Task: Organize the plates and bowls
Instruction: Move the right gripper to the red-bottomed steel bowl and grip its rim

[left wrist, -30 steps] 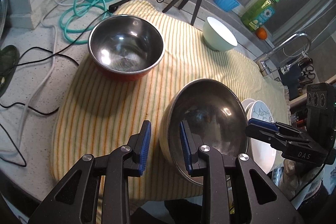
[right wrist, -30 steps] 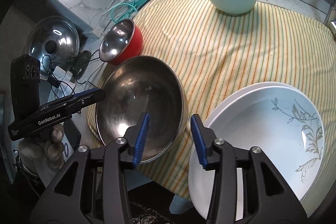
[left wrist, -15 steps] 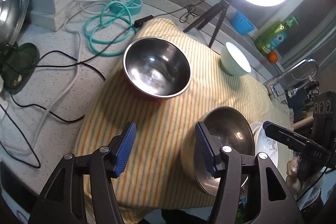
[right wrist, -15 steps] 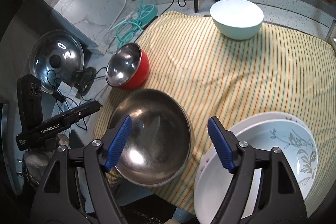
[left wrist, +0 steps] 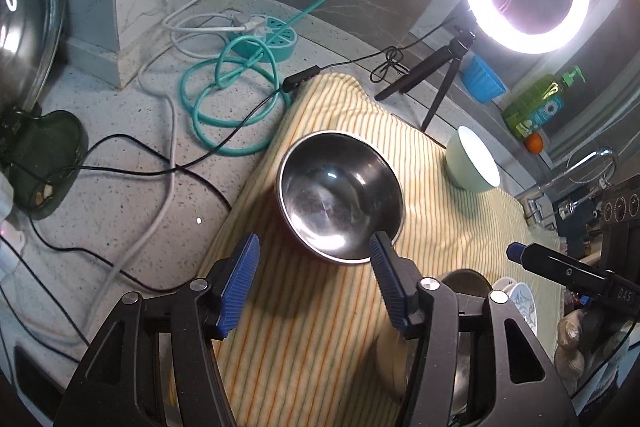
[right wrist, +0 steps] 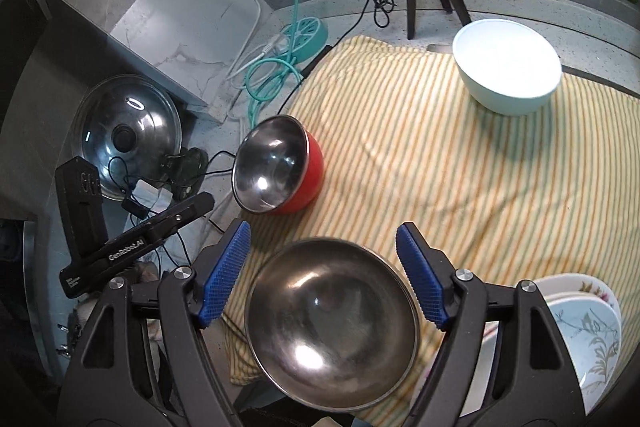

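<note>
- Your left gripper [left wrist: 314, 283] is closing slightly on nothing, jaws still spread, just short of the red bowl [left wrist: 340, 197].
- Your right gripper [right wrist: 322, 273] hangs spread and empty above the steel bowl [right wrist: 332, 323], probably freed to nest bowls.
- Stacked plates [right wrist: 588, 331] crowd the striped cloth's [right wrist: 460, 163] near edge; the middle lies open toward the white bowl [right wrist: 508, 67].

Left gripper [left wrist: 314, 283] jaws closing, empty; right gripper [right wrist: 322, 269] spread wide, empty

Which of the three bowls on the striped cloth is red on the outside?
The steel-lined bowl at the cloth's left edge. The plain steel bowl is metal all over, and the far bowl is pale green.
</note>
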The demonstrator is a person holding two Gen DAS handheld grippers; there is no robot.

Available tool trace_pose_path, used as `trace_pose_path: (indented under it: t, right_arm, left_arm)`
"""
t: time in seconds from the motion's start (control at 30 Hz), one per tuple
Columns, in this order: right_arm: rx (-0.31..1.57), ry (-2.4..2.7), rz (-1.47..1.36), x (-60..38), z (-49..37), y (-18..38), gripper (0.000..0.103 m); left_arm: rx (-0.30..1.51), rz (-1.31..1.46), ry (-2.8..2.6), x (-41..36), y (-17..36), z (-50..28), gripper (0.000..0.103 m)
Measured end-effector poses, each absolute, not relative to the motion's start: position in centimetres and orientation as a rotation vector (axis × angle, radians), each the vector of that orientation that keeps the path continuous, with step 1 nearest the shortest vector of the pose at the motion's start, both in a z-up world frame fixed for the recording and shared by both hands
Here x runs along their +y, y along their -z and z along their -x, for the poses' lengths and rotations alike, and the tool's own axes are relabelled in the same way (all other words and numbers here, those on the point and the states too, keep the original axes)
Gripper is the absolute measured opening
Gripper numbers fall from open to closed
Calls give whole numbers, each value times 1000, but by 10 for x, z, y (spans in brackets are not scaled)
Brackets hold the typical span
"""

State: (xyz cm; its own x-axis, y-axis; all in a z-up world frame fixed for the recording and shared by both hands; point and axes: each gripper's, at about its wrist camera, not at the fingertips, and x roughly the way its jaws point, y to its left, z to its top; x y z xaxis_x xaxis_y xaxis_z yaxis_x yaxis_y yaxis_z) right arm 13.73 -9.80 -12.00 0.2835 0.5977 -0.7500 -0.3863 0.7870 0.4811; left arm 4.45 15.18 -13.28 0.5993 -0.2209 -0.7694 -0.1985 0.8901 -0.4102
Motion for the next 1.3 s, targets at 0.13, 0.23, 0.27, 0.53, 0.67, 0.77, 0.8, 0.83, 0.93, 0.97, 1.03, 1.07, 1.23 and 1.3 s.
trace_pose_path:
  t: [0.13,0.23,0.27,0.53,0.67,0.77,0.8,0.83,0.93,0.97,1.03,1.07,1.23,1.3]
  right_arm:
    - [1102,-677,-210,-81,-149,123,78]
    - [1128,-690,-232,-69,-159,130,76]
    - [1140,-693,-238,-65,-164,133,70]
    - [1176,-706,-235,-36,-188,152,50]
    - [1200,-691,-210,-24,-199,162,43]
    - [1219,-694,-201,-19,-204,167,36]
    - [1224,-690,-194,-17,-205,169,34]
    - [1227,-688,-190,-16,-206,171,32]
    - [1247,-689,-188,-14,-209,177,22]
    - [1253,-691,-187,-13,-210,179,19]
    - [1256,-695,-182,-12,-211,180,15]
    - [1255,-697,-178,-11,-211,180,14]
    - [1244,-699,-161,-9,-211,178,11]
    - [1241,-697,-149,-8,-210,177,11]
  left_arm:
    - [950,521,14,161,141,-58,53]
    - [959,540,16,167,146,-65,48]
    - [961,546,16,169,148,-66,46]
    - [989,580,23,181,162,-83,33]
    - [1000,590,26,185,168,-88,29]
    - [1006,587,32,184,169,-91,29]
    - [1009,587,34,184,170,-91,28]
    - [1013,589,39,184,171,-93,27]
    - [1021,589,47,182,174,-96,25]
    - [1022,589,50,181,174,-96,23]
    - [1027,585,58,179,175,-99,22]
    - [1027,582,61,178,175,-99,22]
    - [1027,561,60,173,171,-101,21]
    - [1026,561,59,172,170,-101,21]
